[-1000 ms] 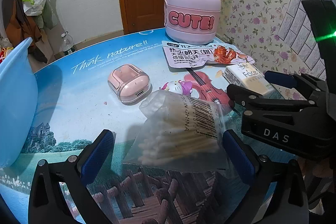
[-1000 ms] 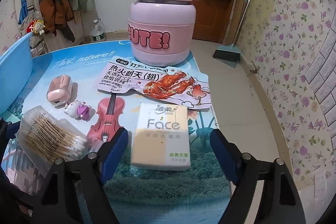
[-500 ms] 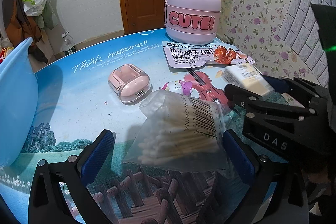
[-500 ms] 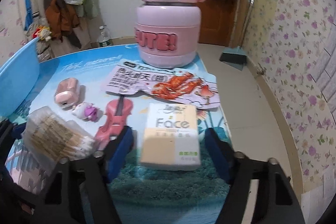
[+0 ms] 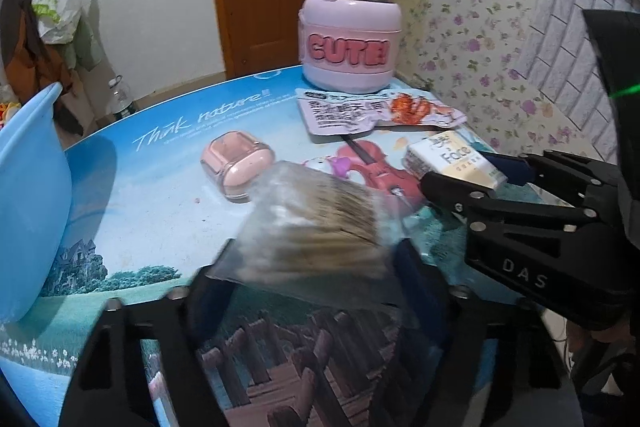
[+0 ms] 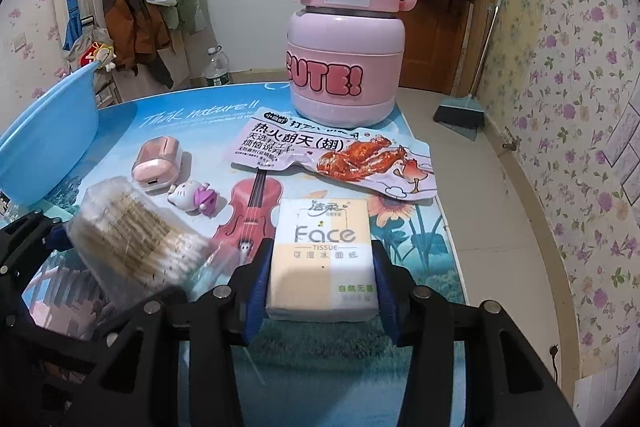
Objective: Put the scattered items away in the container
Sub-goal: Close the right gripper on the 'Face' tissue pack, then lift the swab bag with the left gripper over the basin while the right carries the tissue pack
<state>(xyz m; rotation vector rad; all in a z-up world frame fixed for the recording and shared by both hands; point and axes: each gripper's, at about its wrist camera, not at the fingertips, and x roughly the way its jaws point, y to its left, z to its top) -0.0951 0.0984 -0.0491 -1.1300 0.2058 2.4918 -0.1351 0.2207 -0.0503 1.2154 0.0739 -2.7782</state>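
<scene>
A clear bag of cotton swabs (image 5: 316,223) sits bunched between the blue pads of my left gripper (image 5: 314,267), whose jaws are closing and press on its sides. The swab bag (image 6: 136,231) also shows at the left of the right wrist view. My right gripper (image 6: 322,279) is closing too, its pads against both sides of a "Face" tissue pack (image 6: 324,251) on the table. From the left wrist view, the right gripper (image 5: 460,169) holds that tissue pack (image 5: 452,157). The blue basin (image 5: 32,187) stands at the left.
Loose on the table lie a pink earbud case (image 6: 156,163), a small cat figurine (image 6: 192,197) and a snack packet (image 6: 332,155). A pink "CUTE!" bottle (image 6: 344,55) stands at the back. The table edge (image 6: 452,227) runs close on the right, with a dustpan (image 6: 460,111) on the floor.
Both grippers' jaws have come in from wide apart: the left onto the swab bag, which bunched up and tilted, the right onto the tissue pack.
</scene>
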